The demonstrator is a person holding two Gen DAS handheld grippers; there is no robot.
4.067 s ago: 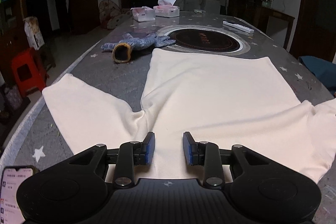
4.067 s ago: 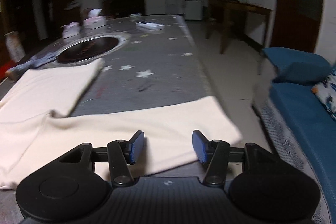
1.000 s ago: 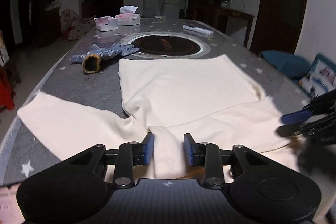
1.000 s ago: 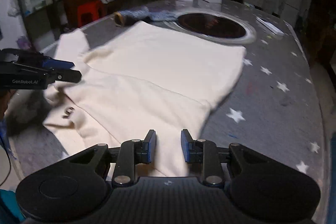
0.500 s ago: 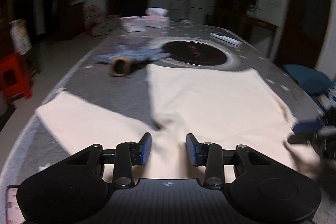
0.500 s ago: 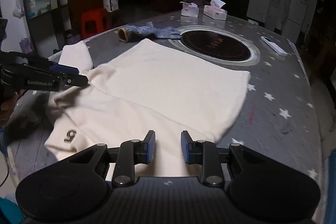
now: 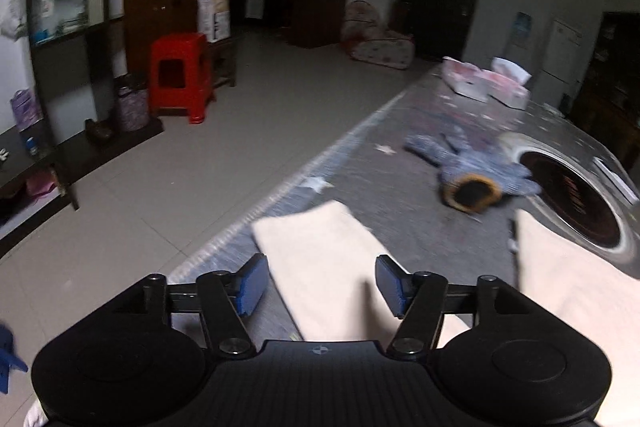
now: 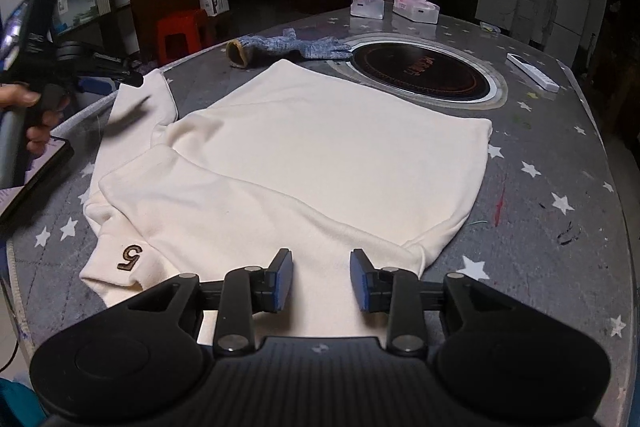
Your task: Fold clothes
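A cream sweatshirt (image 8: 328, 147) lies flat on the grey star-patterned table (image 8: 552, 227). One sleeve is folded across its body, its cuff with a brown "5" (image 8: 130, 251) at the near left. The other sleeve (image 7: 320, 251) lies spread toward the table's left edge. My left gripper (image 7: 320, 283) is open and empty just above that sleeve's end; it also shows in the right wrist view (image 8: 100, 71). My right gripper (image 8: 320, 277) is open and empty over the near edge of the sweatshirt.
A blue knitted glove (image 8: 284, 47) lies beyond the sweatshirt, next to a round black hotplate (image 8: 420, 69). Two tissue boxes (image 8: 392, 5) and a white remote (image 8: 532, 71) are at the far end. A phone (image 8: 36, 175) lies at the left edge. A red stool (image 7: 180, 75) stands on the floor.
Both grippers have let go and opened. The right sleeve now lies folded across the body. My left gripper has swung left to the other sleeve's end.
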